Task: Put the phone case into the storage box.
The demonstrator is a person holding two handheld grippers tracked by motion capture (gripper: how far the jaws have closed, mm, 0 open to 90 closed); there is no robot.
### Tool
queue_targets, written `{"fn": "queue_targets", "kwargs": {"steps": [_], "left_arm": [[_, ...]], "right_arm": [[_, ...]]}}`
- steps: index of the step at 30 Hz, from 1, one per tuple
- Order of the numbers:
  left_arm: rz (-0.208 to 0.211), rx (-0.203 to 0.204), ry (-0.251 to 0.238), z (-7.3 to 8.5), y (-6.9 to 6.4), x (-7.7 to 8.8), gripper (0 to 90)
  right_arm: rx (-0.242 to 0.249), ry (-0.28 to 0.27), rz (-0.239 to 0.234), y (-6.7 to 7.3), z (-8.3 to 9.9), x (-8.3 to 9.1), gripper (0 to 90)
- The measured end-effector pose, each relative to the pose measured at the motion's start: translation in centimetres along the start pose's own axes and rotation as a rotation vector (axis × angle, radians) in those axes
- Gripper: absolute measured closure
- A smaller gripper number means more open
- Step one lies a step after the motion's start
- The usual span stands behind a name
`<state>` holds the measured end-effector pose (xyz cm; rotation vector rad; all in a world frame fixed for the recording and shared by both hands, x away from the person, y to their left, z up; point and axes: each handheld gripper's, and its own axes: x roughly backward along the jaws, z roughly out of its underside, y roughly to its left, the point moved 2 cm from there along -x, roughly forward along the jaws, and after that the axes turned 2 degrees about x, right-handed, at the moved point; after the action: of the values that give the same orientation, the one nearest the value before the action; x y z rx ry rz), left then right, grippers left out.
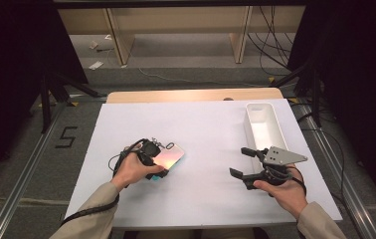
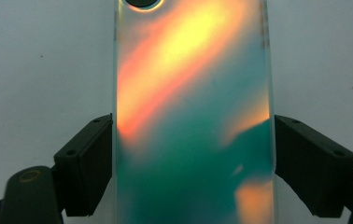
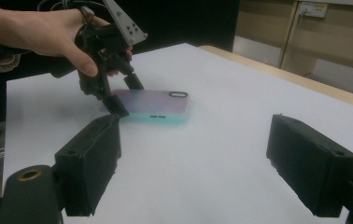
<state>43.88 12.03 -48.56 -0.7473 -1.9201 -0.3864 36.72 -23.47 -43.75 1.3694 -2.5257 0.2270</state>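
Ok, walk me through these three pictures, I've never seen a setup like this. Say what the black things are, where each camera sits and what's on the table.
There is no robot arm here: a person holds a hand-held tool in each hand, each ending in two black tongs. The high view looks down from above the person's side of the table. The left tongs are at the left of it, the right tongs at the right. The other two pictures come from small cameras riding on each tool, looking along its jaws.

On the white table lie a phone case with a shimmering orange and green back, and a white tray at the far right.

The left tongs' pads sit against both long sides of the phone case, which still lies flat on the table. The right tongs are open with nothing between them.
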Motion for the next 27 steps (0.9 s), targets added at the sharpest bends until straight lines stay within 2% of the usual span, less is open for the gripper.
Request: {"fn": "queue_targets", "kwargs": {"steps": [6,9,10,13,19,20,27], "left_arm": [[0.001,0.002,-0.061,-0.3,-0.1,0.9,17.2],[0.004,0.008,-0.108,-0.4,-0.1,1.4,17.2],[0.004,0.008,-0.108,-0.4,-0.1,1.4,17.2],[0.008,0.020,-0.164,-0.5,-0.1,1.9,17.2],[0.014,0.029,-0.221,-0.6,-0.2,2.7,17.1],[0.011,0.025,-0.238,-0.6,-0.2,2.8,17.2],[0.016,0.016,-0.274,-0.5,-0.5,3.4,17.2]], "right_arm": [[-0.004,-0.001,0.008,0.1,-0.2,0.0,16.6],[-0.009,-0.001,0.018,0.1,-0.2,-0.1,16.3],[-0.009,-0.001,0.018,0.1,-0.2,-0.1,16.3],[-0.016,-0.010,0.019,0.2,-0.5,-0.3,16.0],[-0.026,-0.021,0.024,0.3,-0.9,-0.9,15.6],[-0.044,-0.030,0.025,0.3,-1.2,-1.0,15.6],[-0.067,-0.051,0.029,0.1,-2.1,-1.8,15.4]]}}
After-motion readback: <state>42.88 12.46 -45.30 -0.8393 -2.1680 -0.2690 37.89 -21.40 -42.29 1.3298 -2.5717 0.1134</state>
